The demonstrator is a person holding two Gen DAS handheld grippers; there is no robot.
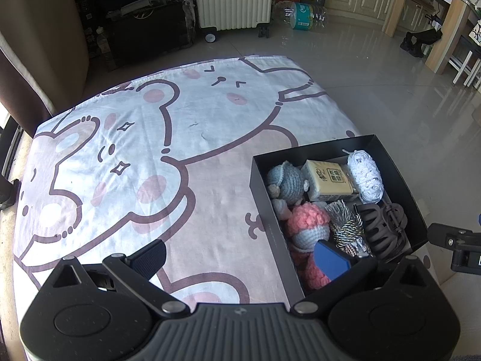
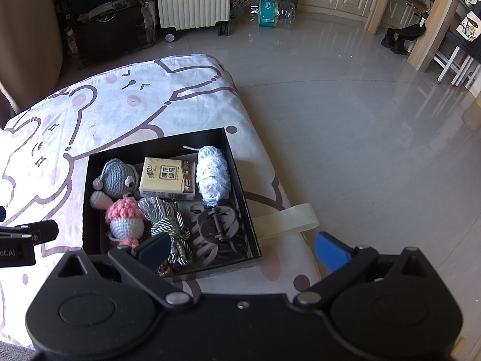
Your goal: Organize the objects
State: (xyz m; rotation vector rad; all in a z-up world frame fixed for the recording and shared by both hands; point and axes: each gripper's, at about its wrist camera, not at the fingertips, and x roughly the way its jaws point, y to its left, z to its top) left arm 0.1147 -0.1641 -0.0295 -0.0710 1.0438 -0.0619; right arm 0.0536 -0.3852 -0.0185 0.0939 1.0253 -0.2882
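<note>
Black box (image 1: 327, 147) sits at 4 o'clock in my left wrist view, on the cartoon cloth (image 1: 150, 138), with crochet toys, a tissue pack (image 1: 329, 179), a white yarn ball (image 1: 365, 176) and a hair claw (image 1: 383, 228) inside. My left gripper (image 1: 240, 258) is spread wide, holding nothing. In the right wrist view the box lies at 9 o'clock; my right gripper (image 2: 242, 248) is also spread wide and empty.

A table draped in a white-and-pink cartoon bear cloth (image 1: 186, 150) carries an open black rectangular cardboard box (image 2: 240, 180) near its right edge, beside a translucent cream strap (image 2: 288, 219).
</note>
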